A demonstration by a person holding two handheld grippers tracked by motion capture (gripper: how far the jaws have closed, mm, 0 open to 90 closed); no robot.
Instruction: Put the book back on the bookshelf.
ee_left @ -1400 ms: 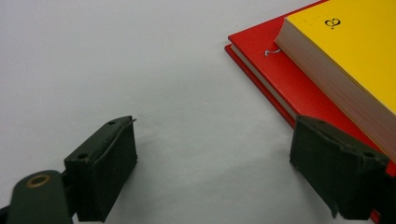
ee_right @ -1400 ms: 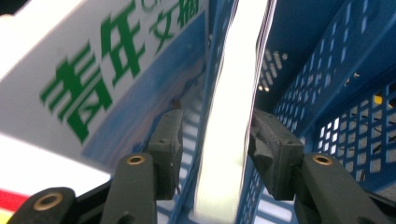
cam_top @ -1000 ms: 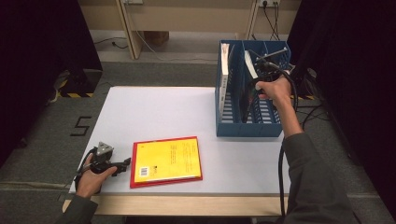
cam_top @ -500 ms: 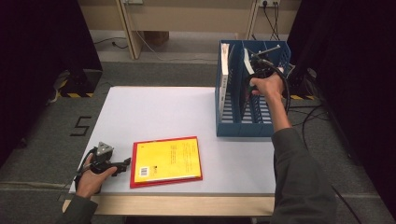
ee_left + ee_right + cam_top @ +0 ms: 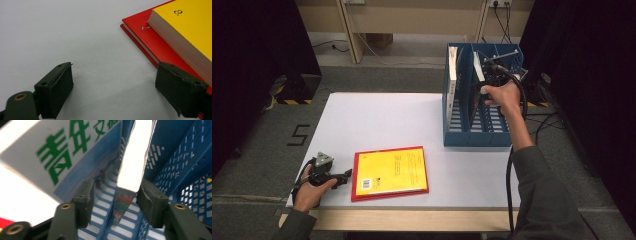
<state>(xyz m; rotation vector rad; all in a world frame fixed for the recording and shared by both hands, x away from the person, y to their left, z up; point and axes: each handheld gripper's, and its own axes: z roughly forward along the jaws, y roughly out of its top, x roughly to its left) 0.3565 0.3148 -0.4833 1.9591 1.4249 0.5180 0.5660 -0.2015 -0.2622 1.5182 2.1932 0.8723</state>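
Observation:
A blue file rack (image 5: 462, 131) stands at the table's back right. A white book with green lettering (image 5: 453, 70) (image 5: 62, 152) leans in its left slot. A thin book (image 5: 476, 73) (image 5: 135, 155) stands in the middle slot, between the jaws of my right gripper (image 5: 476, 99) (image 5: 115, 203). That gripper is open; its right pad is at the book and its left pad stands off. My left gripper (image 5: 344, 178) (image 5: 115, 92) rests open on the table, just left of a yellow book (image 5: 392, 169) (image 5: 190, 27) lying on a red book (image 5: 155, 42).
The white table (image 5: 377, 120) has bare surface between the stacked books and the rack. Its front wooden edge (image 5: 412, 220) runs close to the left gripper. Cables (image 5: 544, 117) trail on the floor to the right of the rack.
My right hand has shifted slightly left over the rack's middle slot. The left gripper and the stacked books have stayed put.

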